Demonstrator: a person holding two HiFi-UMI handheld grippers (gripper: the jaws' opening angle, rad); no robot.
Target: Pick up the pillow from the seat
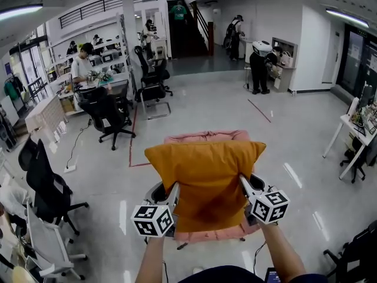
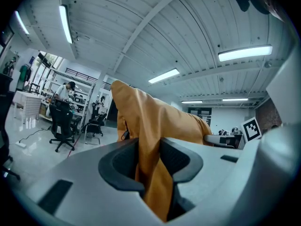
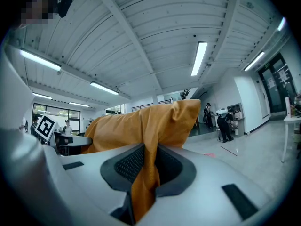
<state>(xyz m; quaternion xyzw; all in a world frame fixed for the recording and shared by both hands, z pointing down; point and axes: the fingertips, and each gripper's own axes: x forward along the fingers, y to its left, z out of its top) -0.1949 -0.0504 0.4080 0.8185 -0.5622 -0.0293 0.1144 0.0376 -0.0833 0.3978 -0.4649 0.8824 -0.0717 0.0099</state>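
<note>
**Left.** The left tool (image 1: 174, 189) points level and is clenched on the left edge of the orange pillow (image 1: 206, 173). In the left gripper view a fold of orange cloth is pinched between the jaws and trails down below them. The bite is on the flat edge, not the stuffed body. Judged reason: the filled middle is too thick for narrow jaws, while a flattened edge gives them something thin to clamp.

**Centre.** The pillow hangs broadside between the two tools, with its top edge wide and puffed and its lower part narrowing and sagging. It is directly over the pink seat (image 1: 200, 138). The seat's back shows above the pillow and its front rim shows below. I cannot tell whether the pillow's bottom edge has cleared the cushion or rests on it. The sag suggests the tools carry most of the weight.

**Right.** The right tool (image 1: 243, 181) mirrors the left. It is level and clenched on the pillow's right edge, with cloth bunched between the jaws in the right gripper view. The two-sided hold looks deliberate. A soft, floppy item taken at one side would fold and swing, whereas a hold on opposite edges keeps it spread and steady.

**Status (judgement).** The grasp is made, and the lift is in hand or nearly complete.

**Risk.** The thin cloth could slip from the jaws if the tools pull apart.
</note>
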